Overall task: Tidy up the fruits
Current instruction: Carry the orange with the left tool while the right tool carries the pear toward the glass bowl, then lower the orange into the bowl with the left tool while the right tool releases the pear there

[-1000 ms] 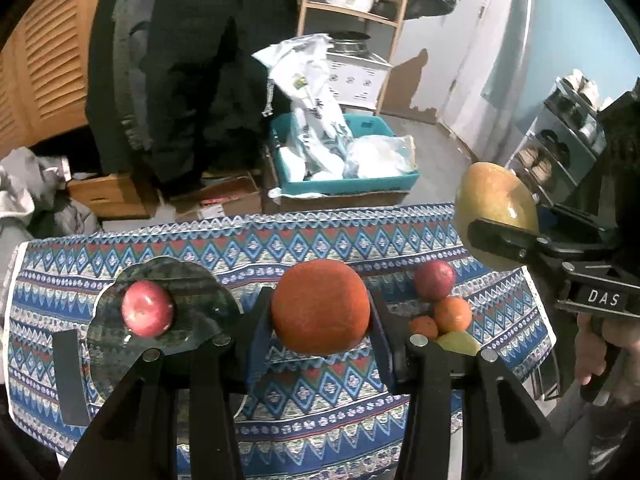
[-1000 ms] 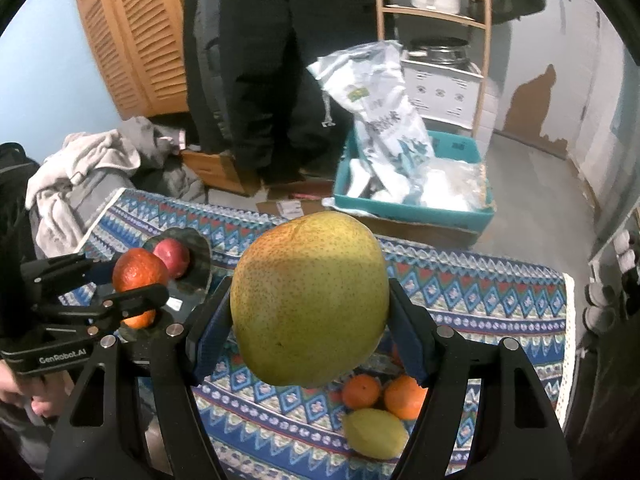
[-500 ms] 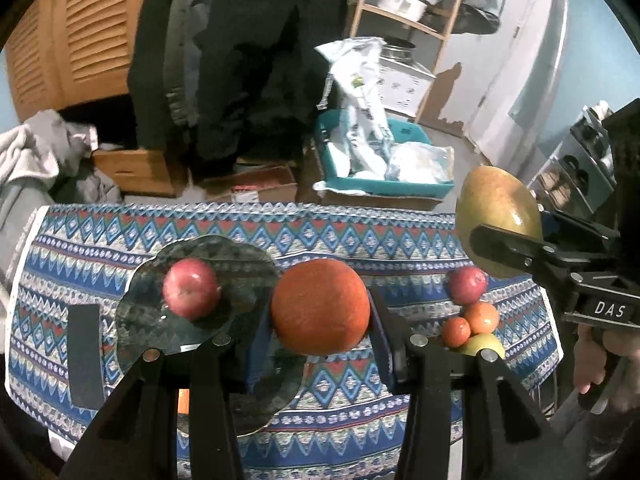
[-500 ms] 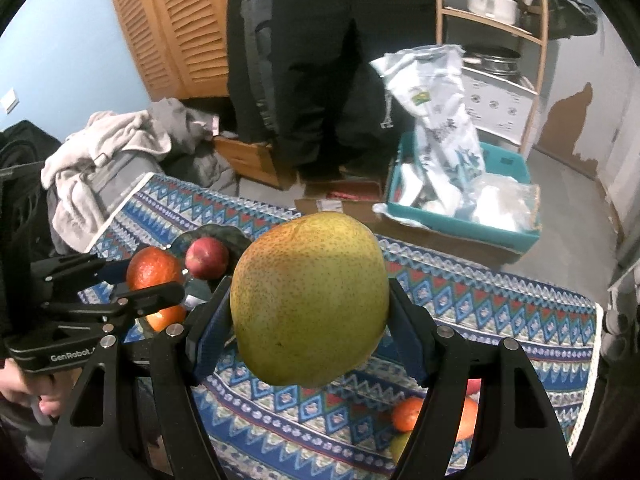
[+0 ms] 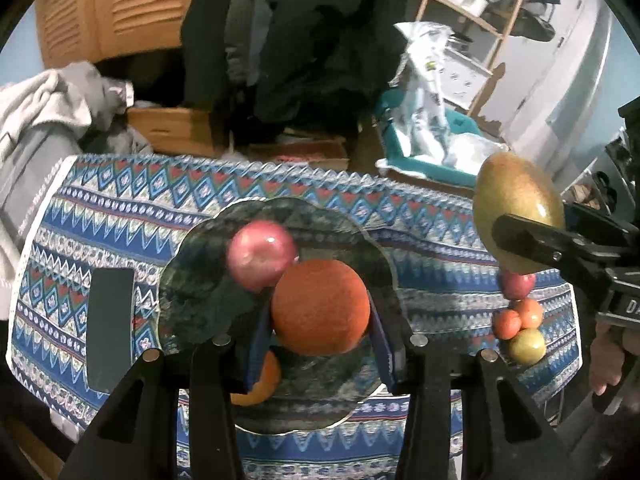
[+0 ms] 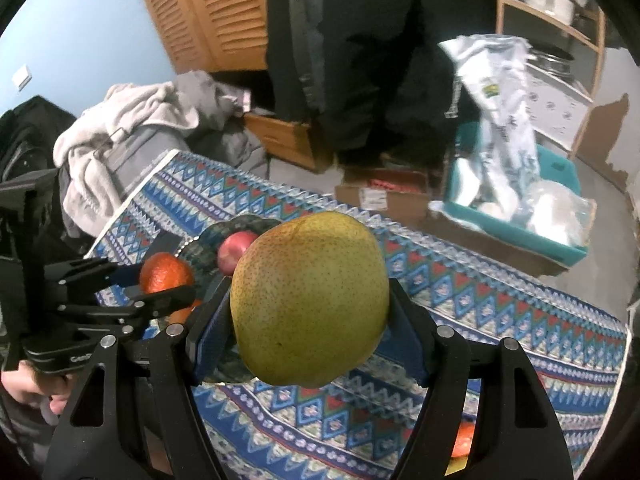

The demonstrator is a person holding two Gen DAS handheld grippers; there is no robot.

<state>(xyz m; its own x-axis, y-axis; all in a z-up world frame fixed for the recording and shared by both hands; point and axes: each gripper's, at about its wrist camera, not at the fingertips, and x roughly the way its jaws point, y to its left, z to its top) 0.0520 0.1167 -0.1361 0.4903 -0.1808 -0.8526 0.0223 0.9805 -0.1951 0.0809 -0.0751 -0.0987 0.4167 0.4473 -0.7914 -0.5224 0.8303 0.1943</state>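
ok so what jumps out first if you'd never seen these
A big yellow-green pear clamped in the right gripper fills that view. The left gripper holds an orange above a dark glass plate with a red apple on it. More fruit sits clustered at the tablecloth's right edge.

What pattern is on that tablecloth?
The tablecloth has blue, white and red zigzag-diamond bands, clearest in the left wrist view.

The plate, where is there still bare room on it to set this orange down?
On the plate, the left half, left of the red apple, is bare, as is the near rim. The middle is crowded: the apple and a second orange sit beneath the left tool holding the orange.
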